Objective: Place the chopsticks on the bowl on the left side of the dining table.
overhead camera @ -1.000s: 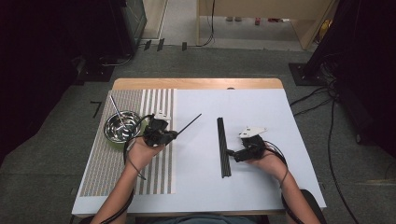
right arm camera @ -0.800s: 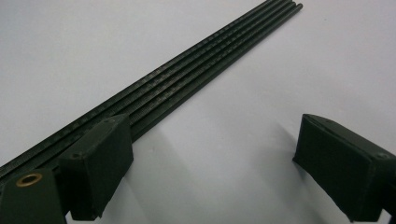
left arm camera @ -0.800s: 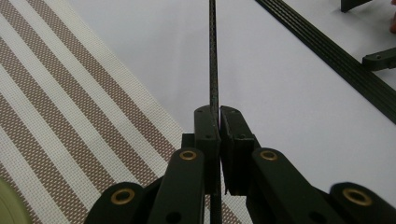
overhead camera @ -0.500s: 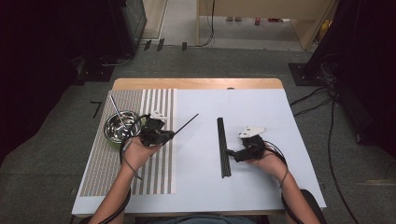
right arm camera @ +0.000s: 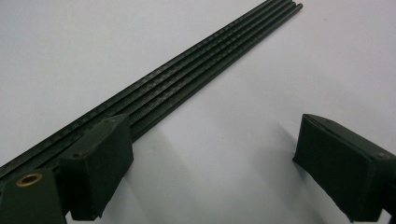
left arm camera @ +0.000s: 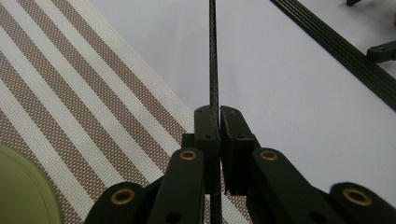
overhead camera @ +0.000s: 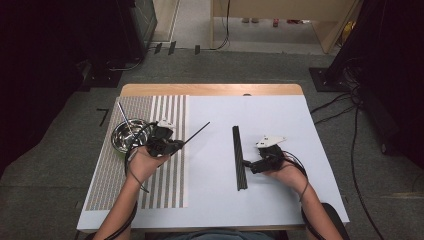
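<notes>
While the left gripper [left arm camera: 218, 116] holds its fingers clamped on 1 thin black rod [left arm camera: 213, 56] above the counter [overhead camera: 210, 200], the right gripper [right arm camera: 210, 158] rests open beside the rod bundle [right arm camera: 187, 70] lying mid-counter.

We see a white table [overhead camera: 280, 200] with a wooden far edge, and a striped mat [overhead camera: 165, 190] over its left part. On the mat we find a steel bowl [overhead camera: 120, 142]. Grey carpet [overhead camera: 55, 165] lies around the table, and cables [overhead camera: 340, 105] trail on it at right.
</notes>
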